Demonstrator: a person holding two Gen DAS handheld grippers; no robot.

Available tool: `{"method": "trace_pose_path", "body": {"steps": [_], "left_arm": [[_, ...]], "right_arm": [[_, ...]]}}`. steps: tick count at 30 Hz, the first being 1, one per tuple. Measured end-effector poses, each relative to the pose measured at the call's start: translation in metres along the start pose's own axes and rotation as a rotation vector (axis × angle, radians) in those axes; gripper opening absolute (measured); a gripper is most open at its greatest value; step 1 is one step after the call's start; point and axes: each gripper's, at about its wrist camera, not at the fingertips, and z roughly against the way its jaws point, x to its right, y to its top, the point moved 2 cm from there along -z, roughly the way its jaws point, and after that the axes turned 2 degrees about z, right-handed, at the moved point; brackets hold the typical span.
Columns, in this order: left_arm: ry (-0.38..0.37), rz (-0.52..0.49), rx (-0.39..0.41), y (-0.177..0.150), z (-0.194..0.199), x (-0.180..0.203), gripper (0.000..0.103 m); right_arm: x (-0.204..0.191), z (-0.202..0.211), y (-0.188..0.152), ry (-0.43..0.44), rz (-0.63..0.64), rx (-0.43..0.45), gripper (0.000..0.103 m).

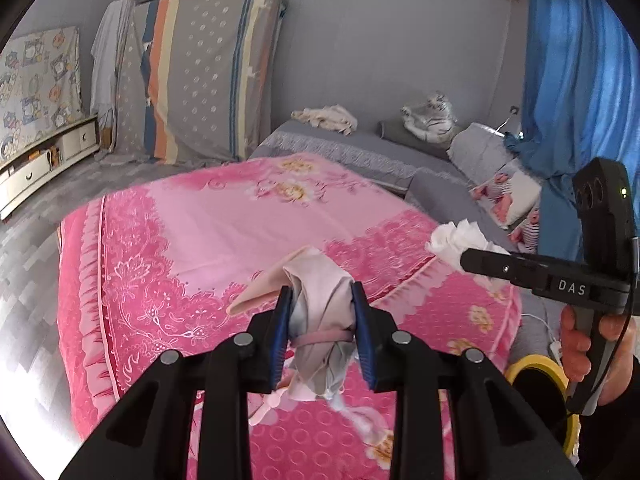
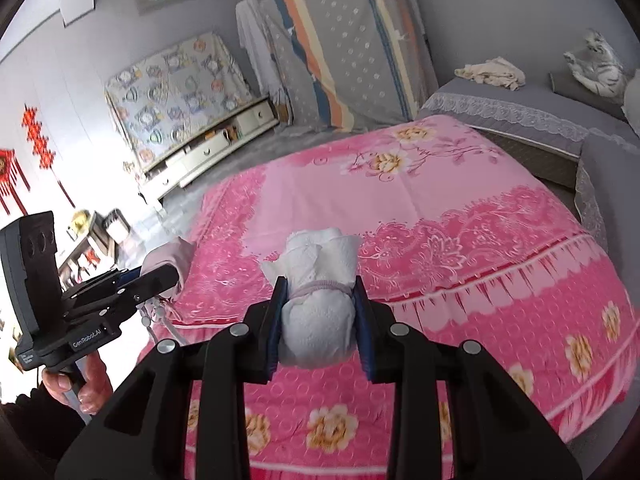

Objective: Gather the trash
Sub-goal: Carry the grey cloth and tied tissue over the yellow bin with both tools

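My left gripper (image 1: 322,298) is shut on a crumpled pinkish-grey bundle (image 1: 320,304) tied with a pink band, held above the pink flowered bedspread (image 1: 192,220). My right gripper (image 2: 320,292) is shut on a white tissue wad (image 2: 318,320) bound with a pink band, also above the bedspread (image 2: 460,208). In the left wrist view the right gripper (image 1: 464,258) shows at the right with the white wad (image 1: 456,240). In the right wrist view the left gripper (image 2: 168,276) shows at the left with the pink bundle (image 2: 172,256).
A yellow-rimmed round bin (image 1: 536,376) sits at the bed's right edge below the right hand. A grey bed (image 1: 360,148) with a beige cloth (image 1: 326,118) and a striped cat (image 1: 430,116) lies beyond. Leaning mattresses (image 1: 200,80) and a white drawer cabinet (image 1: 48,160) stand at the left.
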Motion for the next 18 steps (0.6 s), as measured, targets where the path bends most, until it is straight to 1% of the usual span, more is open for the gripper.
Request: {"method": "trace_pose_path", "body": {"steps": [9, 15, 18], "left_arm": [[-0.076, -0.057, 0.085, 0.000, 0.051, 0.040, 0.028], [-0.121, -0.106, 0.123, -0.003, 0.071, 0.067, 0.028], [-0.141, -0.134, 0.138, -0.004, 0.078, 0.083, 0.028]], "right_arm": [[-0.004, 0.076, -0.029, 0.016, -0.063, 0.117, 0.029], [0.001, 0.120, -0.049, 0.028, -0.112, 0.202, 0.029], [0.007, 0.145, -0.060, 0.018, -0.133, 0.253, 0.029]]}}
